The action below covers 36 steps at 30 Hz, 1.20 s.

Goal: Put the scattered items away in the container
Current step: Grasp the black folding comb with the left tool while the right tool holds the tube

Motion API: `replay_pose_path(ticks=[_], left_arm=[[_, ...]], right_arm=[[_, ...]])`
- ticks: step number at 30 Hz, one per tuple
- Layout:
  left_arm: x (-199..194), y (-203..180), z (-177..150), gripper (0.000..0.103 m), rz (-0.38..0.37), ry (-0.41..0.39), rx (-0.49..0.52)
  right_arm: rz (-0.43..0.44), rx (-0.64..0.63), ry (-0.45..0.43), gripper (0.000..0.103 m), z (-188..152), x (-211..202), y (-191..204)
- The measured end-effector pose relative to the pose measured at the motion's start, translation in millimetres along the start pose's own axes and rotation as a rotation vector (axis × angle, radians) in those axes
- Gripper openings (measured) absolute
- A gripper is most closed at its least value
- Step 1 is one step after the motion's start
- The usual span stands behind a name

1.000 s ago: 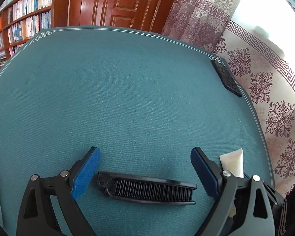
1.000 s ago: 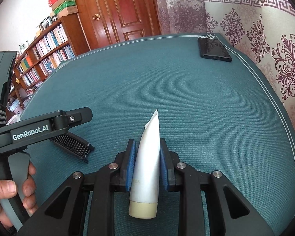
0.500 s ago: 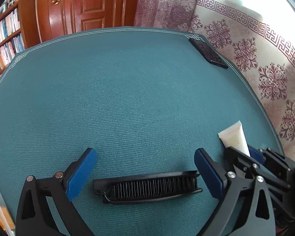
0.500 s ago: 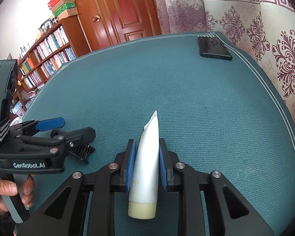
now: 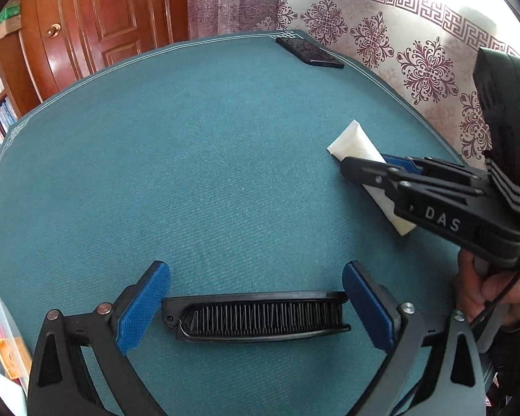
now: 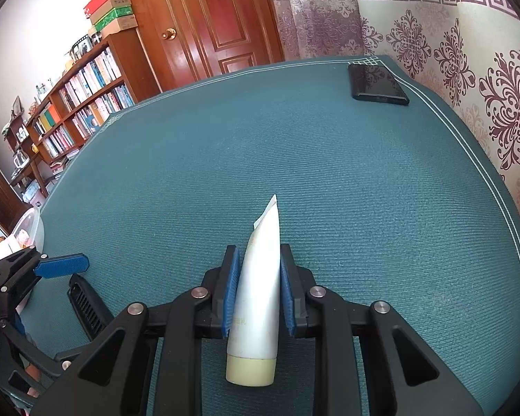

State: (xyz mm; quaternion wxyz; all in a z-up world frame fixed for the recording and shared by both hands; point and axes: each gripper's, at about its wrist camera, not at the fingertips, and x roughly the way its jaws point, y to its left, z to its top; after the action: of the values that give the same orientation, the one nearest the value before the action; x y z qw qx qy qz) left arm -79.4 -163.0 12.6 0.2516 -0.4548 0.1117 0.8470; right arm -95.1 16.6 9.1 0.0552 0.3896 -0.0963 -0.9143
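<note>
left gripper (image 5: 256, 308): spread wide, comb (image 5: 256, 317) between pads, long axis spanning the gap
right gripper (image 6: 256, 291): clamped on tube (image 6: 258, 284)

You get bright daylight through the patterned curtain (image 5: 416, 52), blown out to white glare at the upper right of the left wrist view. Shadows on the teal tablecloth (image 6: 329, 173) are soft, focus is sharp, and fisheye bending with dark vignetting curves every edge.
</note>
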Motion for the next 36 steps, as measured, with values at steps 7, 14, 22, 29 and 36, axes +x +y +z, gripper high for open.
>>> replay_pose_path(ticks=[7, 14, 22, 29, 36], left_arm=[[-21.7, -3.9, -14.7, 0.101, 0.027, -0.045, -0.037], [-33.6, -4.0, -29.5, 0.102, 0.031, -0.053, -0.174], [-22.5, -6.4, -35.0, 0.102, -0.046, -0.016, -0.308], [-18.0, -4.6, -23.1, 0.102, -0.011, -0.033, -0.366], [-8.4, -16.8, -10.2, 0.100, 0.090, -0.063, -0.316]], right_arm=[[0.000, 0.000, 0.000, 0.024, -0.1, 0.0, -0.1], [0.003, 0.004, -0.001, 0.024, 0.7, -0.1, -0.3], [0.007, 0.012, -0.002, 0.024, 0.0, -0.5, -2.2], [0.007, 0.012, -0.002, 0.024, 0.1, -0.3, -2.8], [0.003, 0.010, -0.003, 0.024, -1.1, -0.5, -2.3]])
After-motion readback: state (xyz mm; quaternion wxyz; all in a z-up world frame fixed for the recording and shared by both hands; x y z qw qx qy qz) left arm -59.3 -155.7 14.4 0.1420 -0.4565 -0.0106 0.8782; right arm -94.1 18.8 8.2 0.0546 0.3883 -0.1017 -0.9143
